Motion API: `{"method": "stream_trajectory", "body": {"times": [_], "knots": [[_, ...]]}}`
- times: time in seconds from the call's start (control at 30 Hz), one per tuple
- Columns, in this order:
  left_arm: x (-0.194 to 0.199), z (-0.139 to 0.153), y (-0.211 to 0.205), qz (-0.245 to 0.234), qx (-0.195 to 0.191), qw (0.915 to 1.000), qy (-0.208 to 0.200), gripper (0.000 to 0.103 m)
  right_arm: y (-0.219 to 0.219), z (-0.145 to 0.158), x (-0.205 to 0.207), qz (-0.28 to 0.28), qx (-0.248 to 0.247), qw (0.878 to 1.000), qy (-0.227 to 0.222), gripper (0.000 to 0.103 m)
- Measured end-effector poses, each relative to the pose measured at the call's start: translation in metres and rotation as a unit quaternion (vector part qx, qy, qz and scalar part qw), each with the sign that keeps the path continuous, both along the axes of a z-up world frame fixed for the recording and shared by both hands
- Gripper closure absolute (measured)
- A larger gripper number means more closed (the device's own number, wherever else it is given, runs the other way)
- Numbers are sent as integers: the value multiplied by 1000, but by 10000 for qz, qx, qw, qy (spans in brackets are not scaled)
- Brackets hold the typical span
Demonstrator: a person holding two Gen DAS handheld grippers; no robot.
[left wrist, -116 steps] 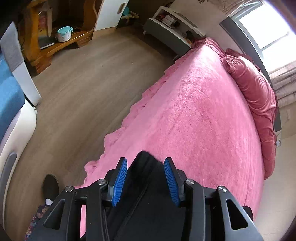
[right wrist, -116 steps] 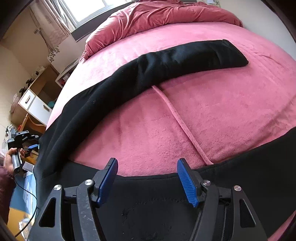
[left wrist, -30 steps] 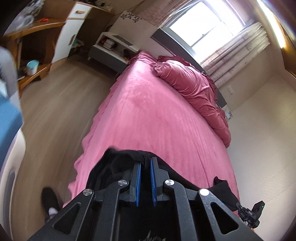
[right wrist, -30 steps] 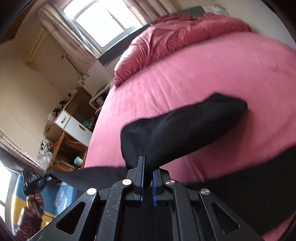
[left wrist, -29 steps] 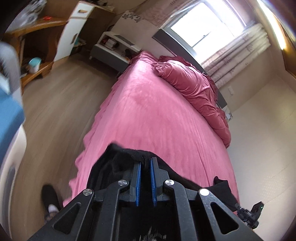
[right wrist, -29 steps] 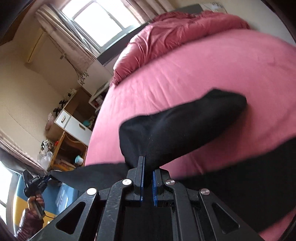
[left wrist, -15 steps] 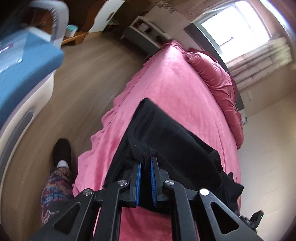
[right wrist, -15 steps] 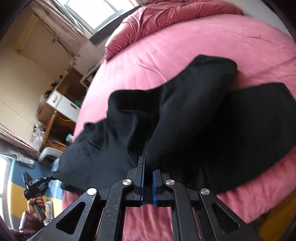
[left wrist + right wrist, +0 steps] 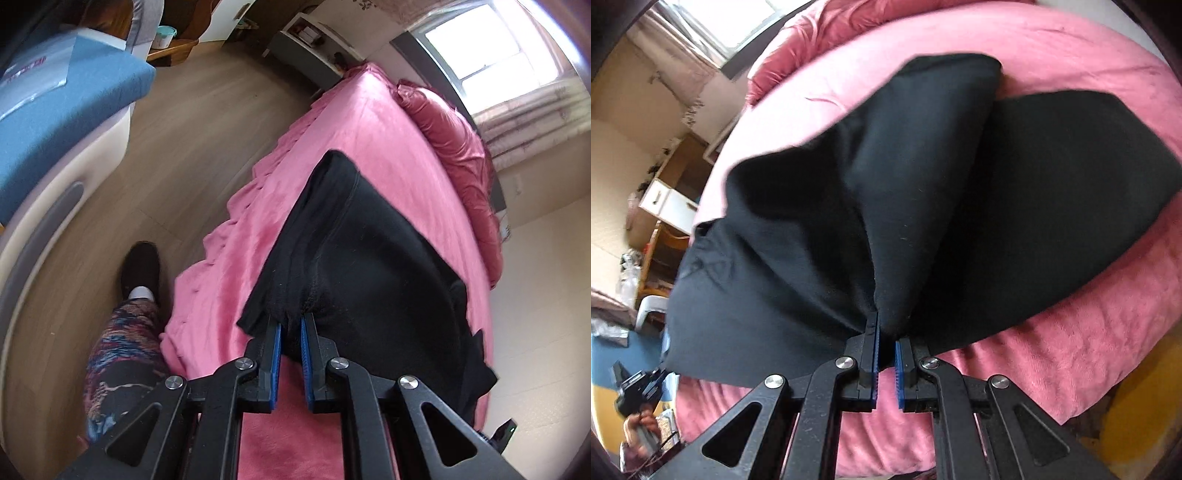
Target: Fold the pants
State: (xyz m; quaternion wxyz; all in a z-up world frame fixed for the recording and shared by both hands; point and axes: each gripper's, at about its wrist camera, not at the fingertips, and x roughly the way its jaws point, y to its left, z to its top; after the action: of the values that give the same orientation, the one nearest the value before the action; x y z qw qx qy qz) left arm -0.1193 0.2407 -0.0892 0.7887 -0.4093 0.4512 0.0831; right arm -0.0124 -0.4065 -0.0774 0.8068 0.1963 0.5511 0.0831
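Black pants [image 9: 373, 251] lie across the pink bed [image 9: 388, 147], one half doubled over the other. My left gripper [image 9: 291, 325] is shut on a bunched edge of the pants near the bed's near edge. In the right wrist view the pants [image 9: 886, 192] spread wide, one leg [image 9: 1071, 177] flat to the right and the other draped up from my right gripper [image 9: 885, 332], which is shut on the fabric. The left gripper [image 9: 639, 384] shows at that view's lower left, holding the far end.
A dark pink duvet [image 9: 454, 147] lies bunched along the bed's far side under the window. Wooden floor [image 9: 184, 140] runs left of the bed, with a blue-topped seat [image 9: 55, 103], a desk and shelves. My leg and shoe [image 9: 136, 280] stand at the bed edge.
Both grippers closed on the pants, lifted them, then brought the held half back toward the near edge over the other half. The pants now lie lower and more spread on the bed.
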Motion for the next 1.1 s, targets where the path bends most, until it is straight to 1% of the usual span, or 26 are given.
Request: {"method": "stream_trajectory", "body": {"times": [0.07, 0.1, 0.13, 0.17, 0.2, 0.23, 0.27, 0.3, 0.33, 0.4, 0.43, 0.5, 0.6, 0.63, 0.67, 0.73, 0.77, 0.83, 0.93, 1.0, 1.03, 1.07, 1.1], "knots": [[0, 2, 0, -16, 17, 10000, 88, 85, 0, -5, 4, 21, 96, 9999, 61, 96], [-2, 4, 2, 35, 59, 9998, 173, 75, 0, -4, 5, 30, 91, 9999, 51, 95], [-3, 5, 4, 95, 136, 9995, 257, 72, -2, -4, 5, 18, 166, 9998, 56, 93], [-4, 8, 5, 148, 231, 9991, 338, 72, -5, -2, 6, 43, 324, 9994, 62, 91], [-6, 13, 6, 198, 332, 9986, 362, 72, -8, -1, 4, 66, 388, 9992, 44, 85], [-8, 20, 7, 271, 517, 9975, 389, 72, -12, 3, 4, 122, 447, 9989, 6, 80], [-9, 29, 7, 368, 788, 9953, 419, 72, -17, 9, 3, 164, 479, 9987, -41, 68], [-11, 36, 6, 423, 960, 9938, 371, 72, -24, 17, 1, 172, 502, 9985, -144, 61], [-11, 49, 3, 451, 1159, 9920, 219, 72, -31, 25, -1, 154, 517, 9982, -253, 61], [-9, 64, -5, 404, 1352, 9900, -12, 72, -49, 44, -2, 2, 472, 9976, -509, 61], [-4, 75, -16, 266, 1445, 9889, -203, 72, -58, 52, 0, -131, 403, 9973, -606, 61], [6, 83, -36, -56, 1452, 9884, -441, 72, -79, 63, 13, -449, 278, 9956, -768, 61], [32, 88, -83, -888, 1478, 9827, -670, 72, -101, 67, 46, -877, 51, 9922, -880, 61], [40, 87, -101, -1200, 1434, 9795, -747, 72, -107, 65, 61, -997, 39, 9910, -890, 64], [49, 85, -120, -1518, 1363, 9759, -774, 72, -111, 60, 72, -1097, 54, 9901, -871, 66], [63, 76, -154, -2036, 1222, 9689, -697, 72, -120, 50, 102, -1366, -45, 9878, -747, 69], [68, 72, -167, -2208, 1191, 9659, -634, 72, -122, 46, 113, -1407, -9, 9875, -714, 69], [76, 66, -189, -2488, 1143, 9602, -558, 72, -124, 34, 136, -1460, 260, 9875, -531, 69], [83, 58, -216, -2856, 1005, 9519, -462, 72, -115, 21, 162, -1583, 253, 9863, -388, 68], [86, 58, -234, -3130, 992, 9432, -509, 72, -114, 7, 179, -1598, 234, 9866, -248, 68], [87, 59, -239, -3222, 1014, 9397, -529, 72, -115, 1, 187, -1584, 296, 9867, -191, 69], [88, 59, -246, -3353, 1001, 9352, -541, 72, -114, -3, 193, -1567, 256, 9872, -129, 79], [91, 59, -251, -3444, 988, 9320, -540, 72, -111, -5, 197, -1531, 45, 9882, -60, 89]]}}
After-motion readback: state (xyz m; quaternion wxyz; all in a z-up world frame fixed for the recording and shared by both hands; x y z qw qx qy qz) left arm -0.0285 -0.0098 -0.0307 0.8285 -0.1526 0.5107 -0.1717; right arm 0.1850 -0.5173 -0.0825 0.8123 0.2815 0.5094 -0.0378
